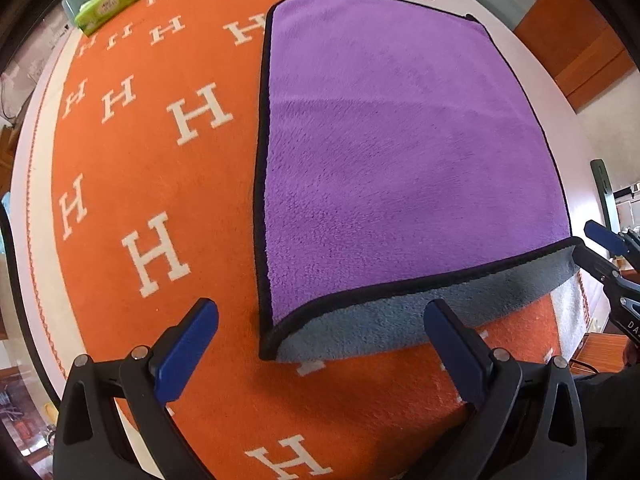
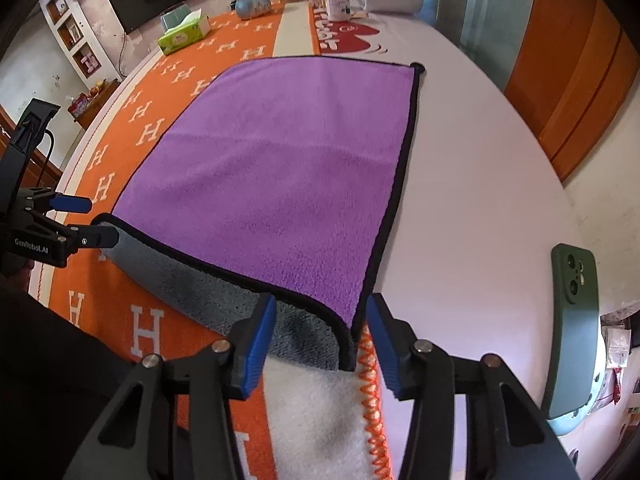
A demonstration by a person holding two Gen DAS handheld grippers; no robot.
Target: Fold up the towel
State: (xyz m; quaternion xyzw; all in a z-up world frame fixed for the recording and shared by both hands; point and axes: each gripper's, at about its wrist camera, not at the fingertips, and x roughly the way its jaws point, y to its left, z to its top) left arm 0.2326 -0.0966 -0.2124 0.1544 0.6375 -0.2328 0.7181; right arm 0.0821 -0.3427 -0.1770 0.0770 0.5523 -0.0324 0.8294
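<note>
A purple towel with black trim and a grey underside lies spread on the orange blanket; it also shows in the right wrist view. Its near edge is lifted and curls up, showing the grey side. My left gripper is open, its blue pads on either side of the towel's near left corner, not closed on it; it appears at the left of the right wrist view. My right gripper is open around the towel's near right corner; it appears at the right edge of the left wrist view.
An orange blanket with white H letters covers the round white table. A green tissue box stands at the far left. A dark green phone lies at the right. Bottles and a snow globe stand at the back.
</note>
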